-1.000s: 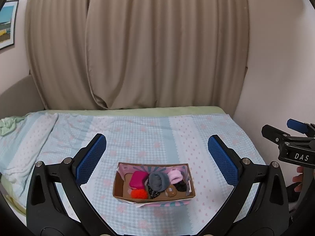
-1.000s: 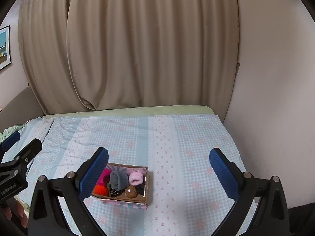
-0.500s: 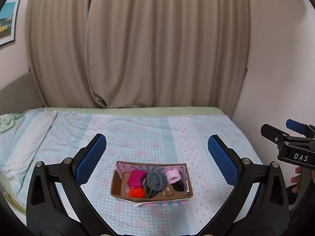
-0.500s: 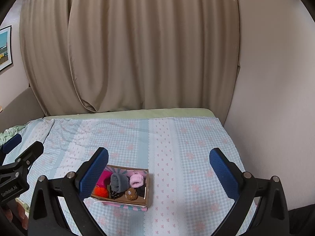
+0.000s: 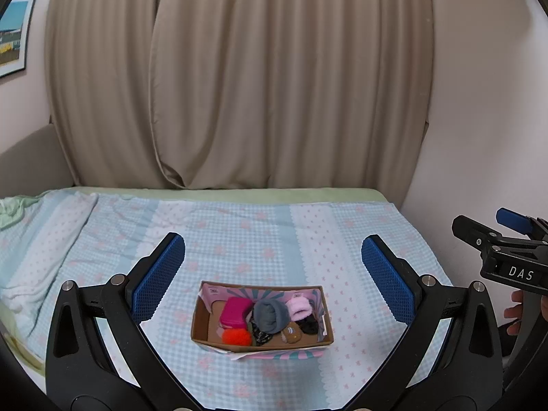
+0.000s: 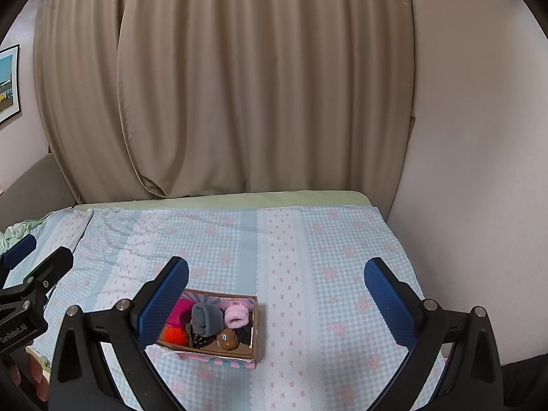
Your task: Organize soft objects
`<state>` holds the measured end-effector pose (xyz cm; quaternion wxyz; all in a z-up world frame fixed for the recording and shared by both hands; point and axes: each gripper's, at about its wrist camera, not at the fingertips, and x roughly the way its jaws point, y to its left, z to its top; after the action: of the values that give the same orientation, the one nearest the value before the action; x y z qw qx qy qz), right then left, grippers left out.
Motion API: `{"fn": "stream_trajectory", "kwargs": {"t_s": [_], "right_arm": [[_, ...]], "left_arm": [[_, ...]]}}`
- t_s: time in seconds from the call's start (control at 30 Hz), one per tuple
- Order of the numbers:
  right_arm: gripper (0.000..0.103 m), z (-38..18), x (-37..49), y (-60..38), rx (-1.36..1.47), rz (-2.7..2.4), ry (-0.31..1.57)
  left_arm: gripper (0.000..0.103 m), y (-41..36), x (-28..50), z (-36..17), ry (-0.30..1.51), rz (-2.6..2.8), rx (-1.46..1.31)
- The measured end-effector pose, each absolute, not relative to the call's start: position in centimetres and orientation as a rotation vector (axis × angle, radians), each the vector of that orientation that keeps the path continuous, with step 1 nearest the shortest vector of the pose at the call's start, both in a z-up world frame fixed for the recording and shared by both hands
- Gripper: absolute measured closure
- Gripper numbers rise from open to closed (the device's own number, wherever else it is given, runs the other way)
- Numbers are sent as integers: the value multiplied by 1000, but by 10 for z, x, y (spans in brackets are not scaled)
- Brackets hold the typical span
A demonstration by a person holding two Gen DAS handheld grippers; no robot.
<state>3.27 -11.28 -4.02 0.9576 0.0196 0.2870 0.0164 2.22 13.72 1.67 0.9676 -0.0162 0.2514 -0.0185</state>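
1. Left wrist view: the left gripper (image 5: 272,274) hangs above the bed (image 5: 260,233), its blue pads wide apart and holding nothing. Between them lies a small cardboard box (image 5: 262,342) with pink-and-teal printed flaps, resting on the checked bedspread.
2. Inside the box sit the soft objects: a magenta pouch-like piece (image 5: 235,311), a rolled grey sock (image 5: 271,315), a pink fluffy scrunchie (image 5: 298,309), an orange pompom (image 5: 236,336), a small brown plush (image 5: 291,333) and something dark at the right end (image 5: 310,325) (too small to name).
3. At the right edge of this view the right gripper (image 5: 493,229) shows from the side; only one blue fingertip is clear there.
4. Right wrist view: the right gripper (image 6: 275,287) is likewise spread open and empty, held above the bed with the box low and left, partly behind its left pad (image 6: 164,303).
5. The left gripper's body shows at the left edge, and beige curtains (image 6: 222,85) close off the back.
6. Progress, as I judge it: no loose soft item lies on the bedspread in either view, so the gathering looks done; at most some tidying within the box remains.
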Motion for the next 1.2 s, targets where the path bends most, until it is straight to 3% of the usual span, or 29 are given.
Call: {"fn": "stream_trajectory", "kwargs": {"t_s": [1.2], "right_arm": [[1, -34, 40, -107, 26, 34, 566]], "left_arm": [[0, 141, 14, 13, 471, -25, -43]]}}
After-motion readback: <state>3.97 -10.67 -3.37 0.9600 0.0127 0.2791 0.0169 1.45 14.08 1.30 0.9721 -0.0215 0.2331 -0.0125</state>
